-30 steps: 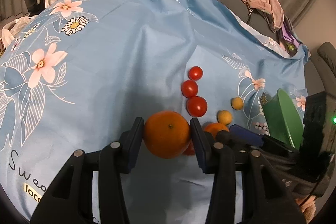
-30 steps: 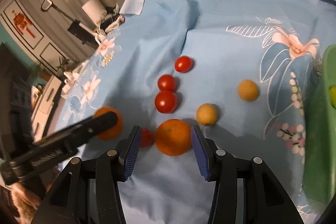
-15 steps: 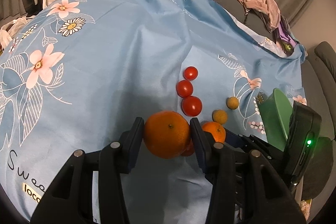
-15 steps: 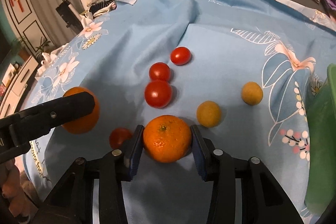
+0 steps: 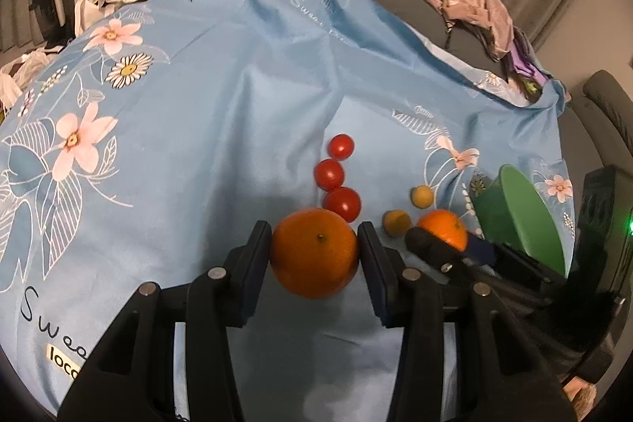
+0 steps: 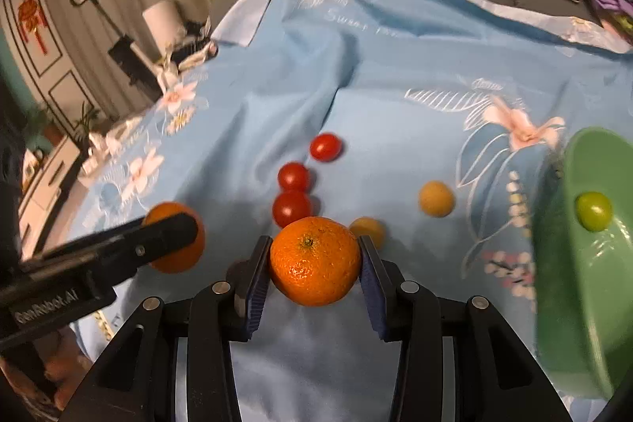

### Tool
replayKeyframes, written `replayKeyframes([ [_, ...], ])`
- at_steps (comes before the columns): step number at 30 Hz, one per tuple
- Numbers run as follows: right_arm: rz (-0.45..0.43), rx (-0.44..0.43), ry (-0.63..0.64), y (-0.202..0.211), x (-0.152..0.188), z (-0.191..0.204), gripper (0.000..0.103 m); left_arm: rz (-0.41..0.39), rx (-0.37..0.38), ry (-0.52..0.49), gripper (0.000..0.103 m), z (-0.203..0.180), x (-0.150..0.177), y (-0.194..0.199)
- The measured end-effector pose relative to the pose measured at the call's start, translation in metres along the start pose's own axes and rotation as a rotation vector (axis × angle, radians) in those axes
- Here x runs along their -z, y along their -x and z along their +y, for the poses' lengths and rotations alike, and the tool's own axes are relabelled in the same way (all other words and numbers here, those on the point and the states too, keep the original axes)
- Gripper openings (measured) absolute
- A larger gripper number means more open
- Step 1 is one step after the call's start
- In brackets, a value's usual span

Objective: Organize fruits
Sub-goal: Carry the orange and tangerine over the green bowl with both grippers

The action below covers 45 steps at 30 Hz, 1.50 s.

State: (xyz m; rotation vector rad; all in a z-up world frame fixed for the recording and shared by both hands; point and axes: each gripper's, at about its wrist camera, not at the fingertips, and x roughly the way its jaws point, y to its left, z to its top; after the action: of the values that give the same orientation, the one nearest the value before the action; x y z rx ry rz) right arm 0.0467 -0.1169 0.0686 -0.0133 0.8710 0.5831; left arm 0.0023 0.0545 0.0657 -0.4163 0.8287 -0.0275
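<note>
My left gripper (image 5: pixel 315 252) is shut on a large orange (image 5: pixel 314 252) and holds it above the blue cloth. My right gripper (image 6: pixel 315 262) is shut on a second orange (image 6: pixel 315 262), lifted off the cloth. That second orange also shows in the left wrist view (image 5: pixel 445 233), and the first orange in the right wrist view (image 6: pixel 176 238). Three red tomatoes (image 5: pixel 342 203) lie in a row on the cloth, with two small yellow fruits (image 5: pixel 397 222) to their right. A green bowl (image 6: pixel 569 303) at the right holds one green fruit (image 6: pixel 593 211).
A blue flowered cloth (image 5: pixel 198 129) covers the table. Crumpled pink and purple clothes (image 5: pixel 486 10) lie at the far right edge. Clutter and a white roll (image 6: pixel 158 22) stand beyond the far left edge.
My right gripper closed on the second orange and lifted it off the cloth, toward the green bowl. The left gripper kept holding its orange almost still.
</note>
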Motion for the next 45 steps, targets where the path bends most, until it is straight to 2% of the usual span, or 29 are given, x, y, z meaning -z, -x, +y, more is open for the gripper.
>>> replayKeyframes([
  [3, -0.026, -0.011, -0.017, 0.012, -0.004, -0.003, 0.044, -0.006, 0.010, -0.010, 0.045, -0.004, 0.000, 0.003],
  [6, -0.049, -0.020, -0.030, 0.023, -0.007, -0.007, 0.044, -0.009, 0.066, -0.009, 0.045, -0.009, 0.000, 0.008],
  [15, -0.125, -0.011, -0.046, 0.057, -0.015, -0.014, 0.044, -0.045, 0.083, -0.079, 0.045, -0.033, 0.003, 0.020],
  [20, -0.156, -0.003, -0.055, 0.068, -0.019, -0.022, 0.044, -0.053, 0.073, -0.092, 0.045, -0.047, 0.002, 0.019],
  [24, -0.170, 0.003, -0.057, 0.076, -0.019, -0.032, 0.044, -0.088, 0.066, 0.034, 0.045, -0.052, -0.004, 0.026],
  [28, -0.180, -0.008, -0.073, 0.078, -0.022, -0.045, 0.044, -0.087, 0.006, 0.023, 0.045, -0.066, -0.006, 0.031],
  [35, -0.175, 0.038, -0.096, 0.077, -0.024, -0.064, 0.044, -0.111, -0.025, -0.009, 0.045, -0.075, -0.002, 0.042],
  [45, -0.193, 0.078, -0.093, 0.087, -0.020, -0.070, 0.044, -0.135, 0.009, -0.032, 0.045, -0.089, 0.005, 0.041],
])
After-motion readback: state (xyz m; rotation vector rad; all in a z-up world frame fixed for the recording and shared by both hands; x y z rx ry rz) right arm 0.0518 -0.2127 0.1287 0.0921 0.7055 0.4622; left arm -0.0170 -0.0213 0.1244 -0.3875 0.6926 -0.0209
